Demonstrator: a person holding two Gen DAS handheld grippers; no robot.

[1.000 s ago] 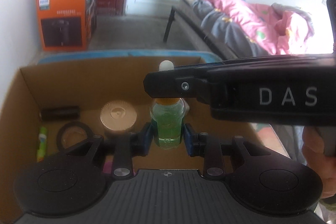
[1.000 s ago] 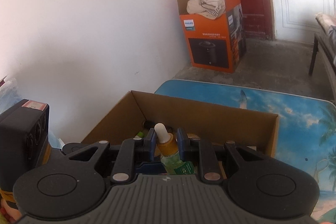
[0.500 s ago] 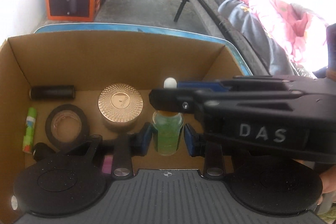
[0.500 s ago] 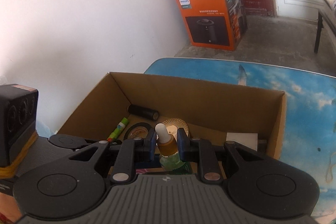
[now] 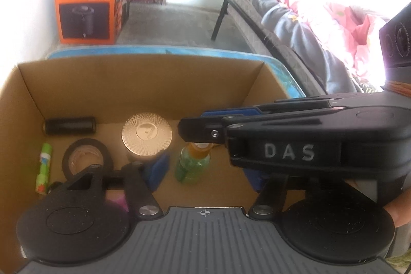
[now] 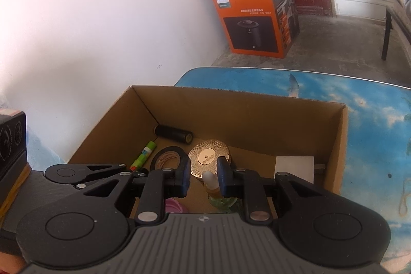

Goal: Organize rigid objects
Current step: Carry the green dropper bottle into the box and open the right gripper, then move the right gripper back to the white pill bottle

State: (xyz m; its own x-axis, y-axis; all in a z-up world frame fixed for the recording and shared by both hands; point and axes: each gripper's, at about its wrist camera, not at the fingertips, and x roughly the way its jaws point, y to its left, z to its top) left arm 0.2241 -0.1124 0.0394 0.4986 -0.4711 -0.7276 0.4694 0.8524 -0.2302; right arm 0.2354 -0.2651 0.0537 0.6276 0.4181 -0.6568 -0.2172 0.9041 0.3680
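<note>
A green dropper bottle [image 5: 192, 166] with an amber collar stands on the floor of the cardboard box [image 5: 143, 78]; it also shows in the right wrist view [image 6: 218, 193]. My left gripper [image 5: 205, 171] is open, its blue pads apart on either side of the bottle. My right gripper [image 6: 204, 177] is open too, with the bottle's white bulb between its pads, nearer the right pad; whether they touch is unclear. The right gripper's body [image 5: 295, 143] crosses the left wrist view above the bottle.
In the box lie a gold-lidded jar [image 5: 146, 134], a black tape roll [image 5: 87, 158], a black cylinder [image 5: 70, 125], a green stick [image 5: 43, 166], a pink item [image 6: 173, 206] and a white block [image 6: 294, 167]. The box sits on a blue picture table [image 6: 372, 104]. An orange carton [image 6: 254, 14] stands beyond.
Both grippers have opened and let go of the dropper bottle, which now stands on the box floor. Before, both were shut on it and lowering it into the box.
</note>
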